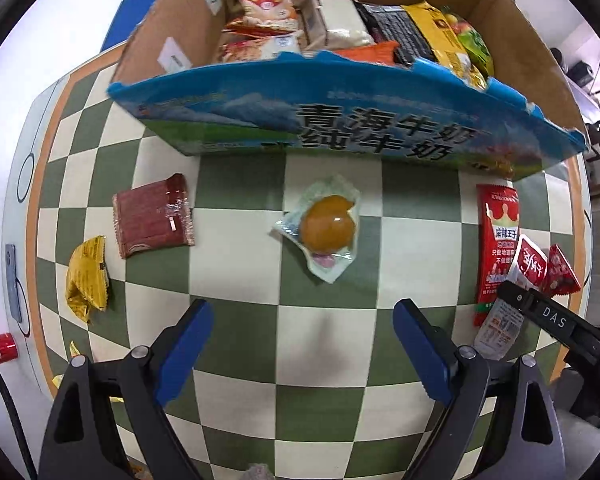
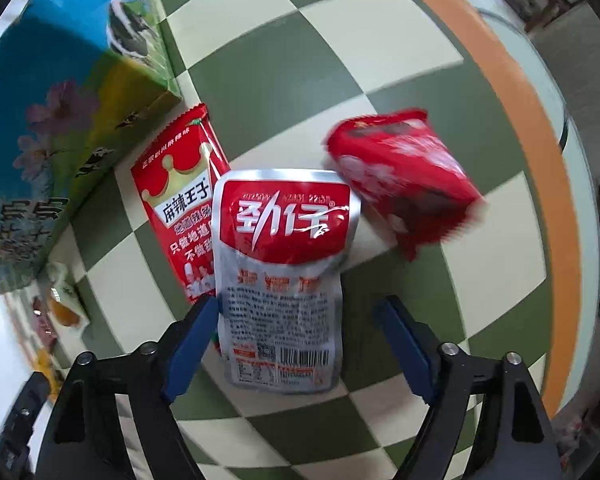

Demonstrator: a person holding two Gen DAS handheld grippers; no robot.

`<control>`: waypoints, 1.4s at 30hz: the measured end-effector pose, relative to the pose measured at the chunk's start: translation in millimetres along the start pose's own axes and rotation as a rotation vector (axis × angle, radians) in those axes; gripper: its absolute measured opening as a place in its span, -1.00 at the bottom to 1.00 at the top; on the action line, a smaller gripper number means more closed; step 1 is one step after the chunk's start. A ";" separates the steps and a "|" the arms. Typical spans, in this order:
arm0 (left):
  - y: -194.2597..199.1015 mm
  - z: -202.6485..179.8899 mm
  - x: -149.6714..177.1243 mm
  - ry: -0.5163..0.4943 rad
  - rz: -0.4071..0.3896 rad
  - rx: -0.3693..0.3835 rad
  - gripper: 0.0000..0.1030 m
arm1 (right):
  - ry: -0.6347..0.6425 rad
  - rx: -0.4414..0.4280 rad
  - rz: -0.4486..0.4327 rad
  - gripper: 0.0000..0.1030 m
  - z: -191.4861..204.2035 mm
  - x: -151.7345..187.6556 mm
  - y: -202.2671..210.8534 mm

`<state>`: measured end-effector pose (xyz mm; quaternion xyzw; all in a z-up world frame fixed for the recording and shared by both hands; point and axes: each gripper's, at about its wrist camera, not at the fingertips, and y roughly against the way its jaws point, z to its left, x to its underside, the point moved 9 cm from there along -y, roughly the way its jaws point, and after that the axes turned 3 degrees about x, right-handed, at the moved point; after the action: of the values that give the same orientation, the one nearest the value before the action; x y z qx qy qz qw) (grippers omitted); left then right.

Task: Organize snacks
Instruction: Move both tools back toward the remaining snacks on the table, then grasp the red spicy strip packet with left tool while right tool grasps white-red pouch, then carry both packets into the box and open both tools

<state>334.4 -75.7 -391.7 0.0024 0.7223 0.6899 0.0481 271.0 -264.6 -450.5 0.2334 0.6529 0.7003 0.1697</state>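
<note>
Right gripper (image 2: 296,340): jaws part-closed around the silver-and-red foil snack pouch (image 2: 282,280), left pad touching (right pad apart).
Left gripper (image 1: 304,356): stood wide, empty.
Advice: centre before squeezing.

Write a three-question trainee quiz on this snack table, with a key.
1. True or false: the left hand-held gripper is shut on the clear packet with the orange-brown snack.
2. Which snack lies between the right hand-held gripper fingers? A) yellow crumpled packet B) silver and red pouch C) dark red wafer packet
3. Fill in: the cardboard box already holds several ____.

Key: 1 false, it is open above the checkered cloth, short of the packet. 2 B; the left pad touches its edge, the right pad stands apart. 3 snacks.
</note>
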 end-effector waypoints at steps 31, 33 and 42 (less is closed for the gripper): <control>-67.7 -214.6 0.8 -0.257 0.118 0.006 -0.04 | -0.024 -0.044 0.007 0.02 -95.0 1.4 5.9; -64.4 -206.2 10.0 -0.257 0.118 -0.010 -0.05 | -0.012 -0.050 0.015 0.02 -94.5 1.5 2.5; -38.3 -151.1 54.3 -0.149 0.165 0.040 -0.12 | 0.060 -0.094 0.049 0.02 -80.6 13.0 -11.9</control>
<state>271.9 -224.2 -426.9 0.1139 0.7276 0.6749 0.0446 215.2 -323.8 -464.0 0.2201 0.6181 0.7408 0.1437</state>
